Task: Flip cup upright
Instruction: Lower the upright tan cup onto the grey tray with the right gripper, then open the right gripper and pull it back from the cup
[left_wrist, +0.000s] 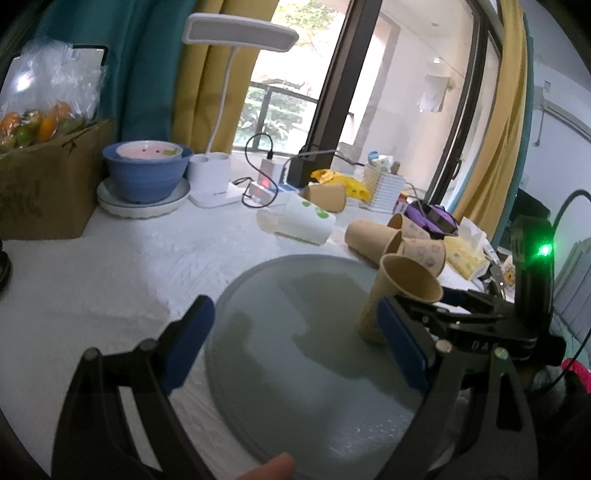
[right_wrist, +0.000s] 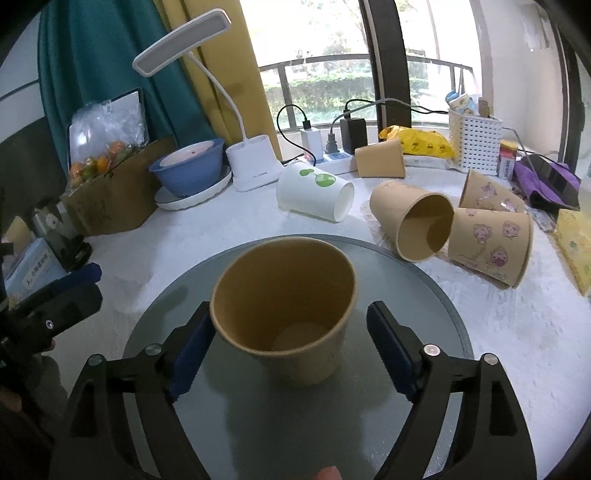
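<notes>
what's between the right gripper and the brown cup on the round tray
Nothing visible. The brown cup stands upright on the round tray, directly between the right gripper's open fingers, with a clear gap on the right side. The other cups lie farther back on the table.

A plain tan cup stands on a grey round tray, near a white cup with green spots and tan cups with what look like pinkish-purple cartoon prints.
</notes>
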